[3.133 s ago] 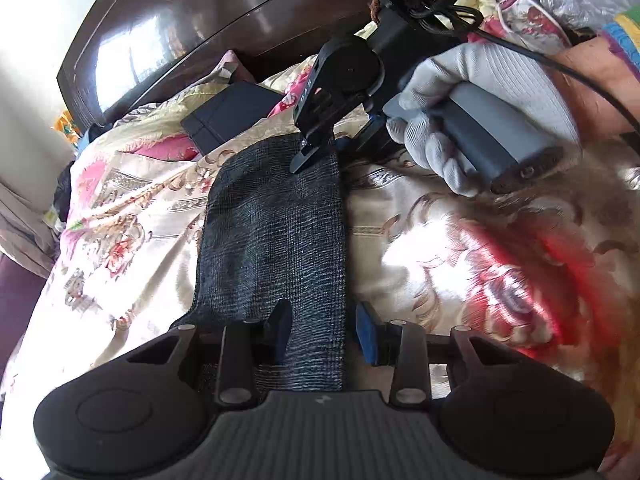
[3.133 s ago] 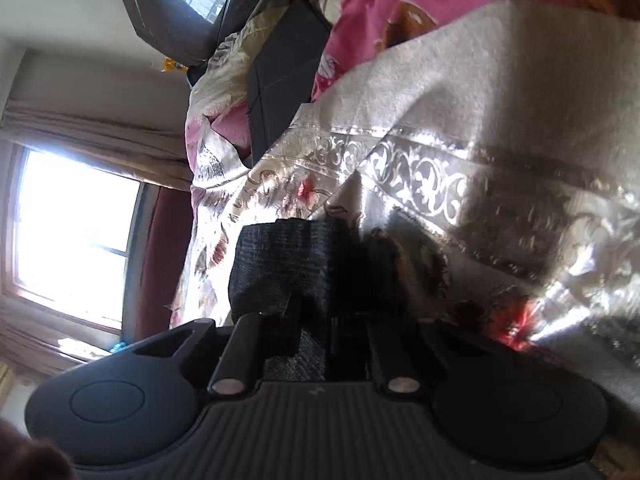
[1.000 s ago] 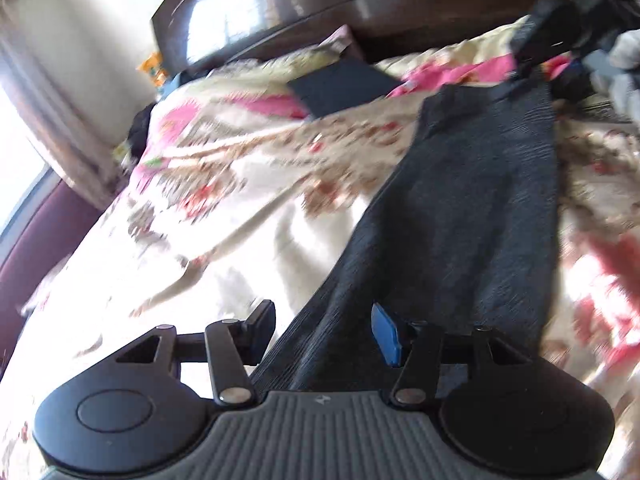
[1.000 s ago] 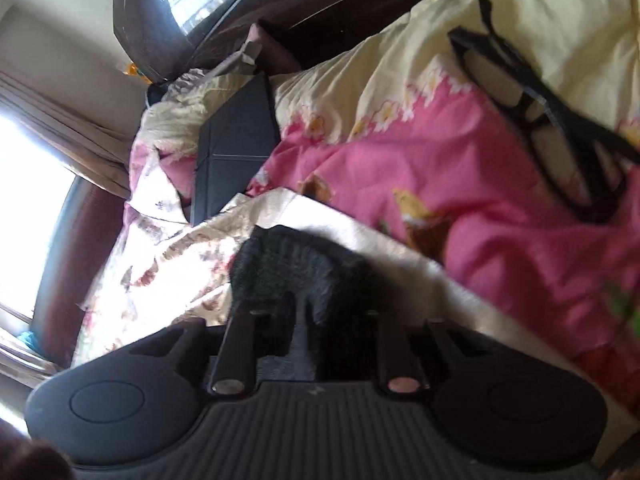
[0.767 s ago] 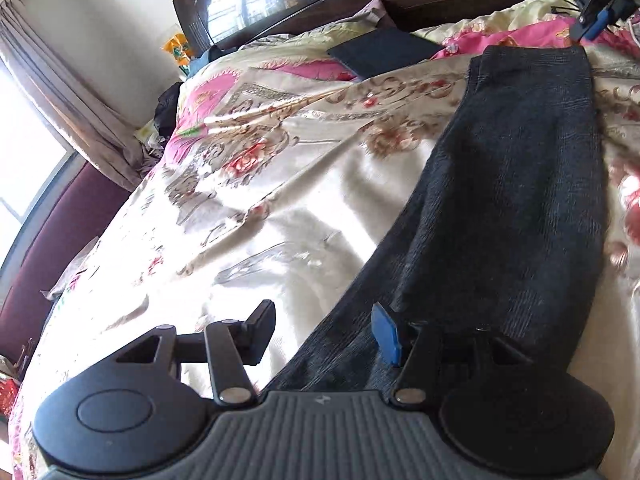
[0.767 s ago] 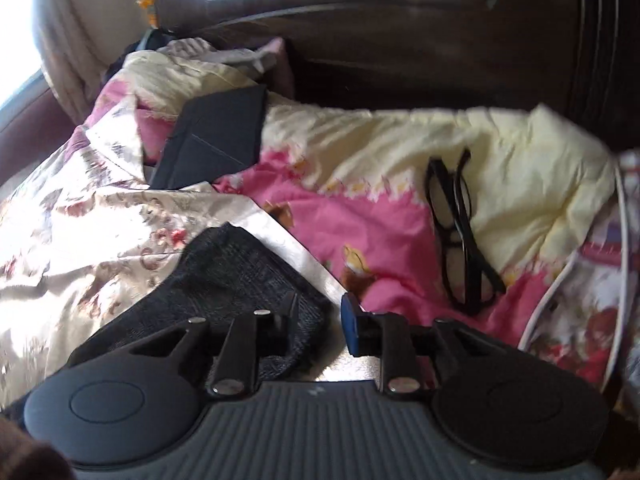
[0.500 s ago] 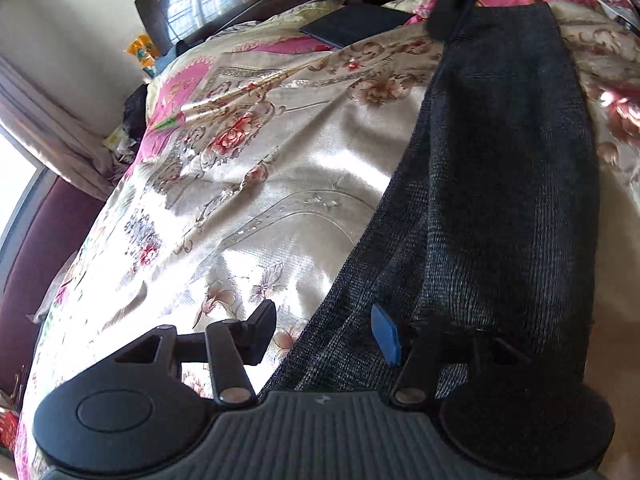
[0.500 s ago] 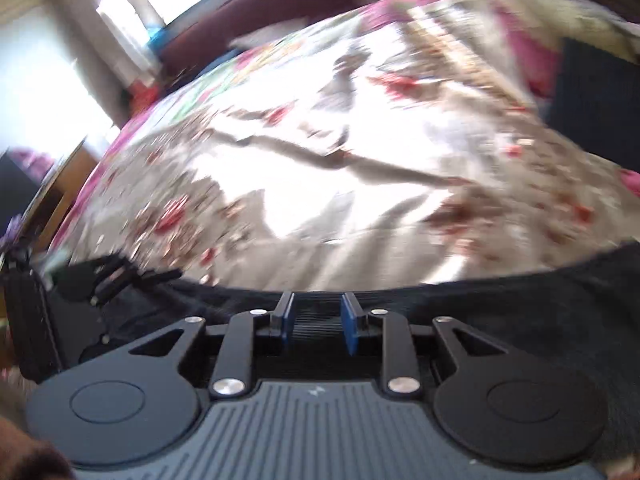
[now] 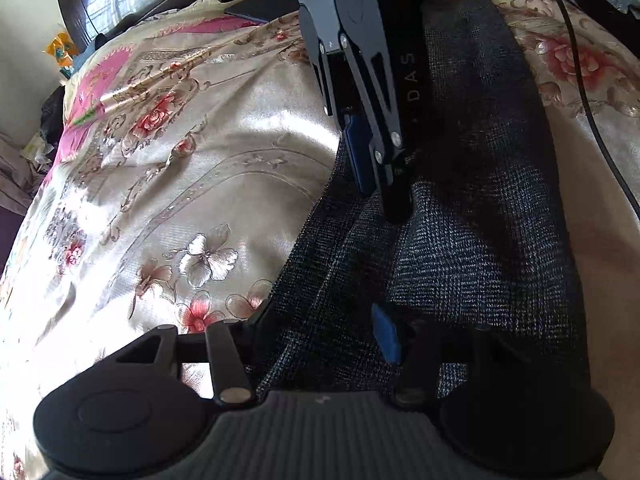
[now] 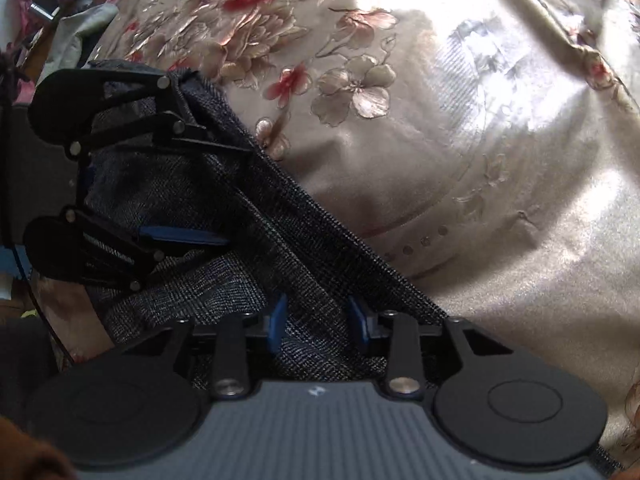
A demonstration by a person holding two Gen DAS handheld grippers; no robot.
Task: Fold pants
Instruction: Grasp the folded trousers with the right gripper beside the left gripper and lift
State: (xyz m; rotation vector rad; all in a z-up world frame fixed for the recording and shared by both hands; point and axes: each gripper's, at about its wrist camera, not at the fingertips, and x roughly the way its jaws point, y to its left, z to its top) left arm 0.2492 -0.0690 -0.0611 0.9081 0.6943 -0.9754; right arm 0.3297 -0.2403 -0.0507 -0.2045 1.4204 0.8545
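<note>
The dark grey checked pants (image 9: 472, 208) lie folded lengthwise on the shiny floral bedspread (image 9: 208, 168). My left gripper (image 9: 320, 340) is open, its jaws astride the pants' near left edge. My right gripper (image 9: 372, 184) reaches down onto the pants just ahead of it. In the right wrist view the right gripper (image 10: 316, 320) is open with a fold of the pants (image 10: 280, 216) between its blue pads, and the left gripper (image 10: 208, 188) lies open over the cloth at the left.
A dark wooden headboard (image 9: 132, 4) stands at the far end of the bed. A pink quilt (image 9: 224, 26) and a dark flat case (image 9: 260, 10) lie near it. A black cable (image 9: 580, 92) runs across the right side.
My right gripper has swung from the pants' far end back to the middle, close to my left gripper. It was shut on the far end earlier and is now open over a fold.
</note>
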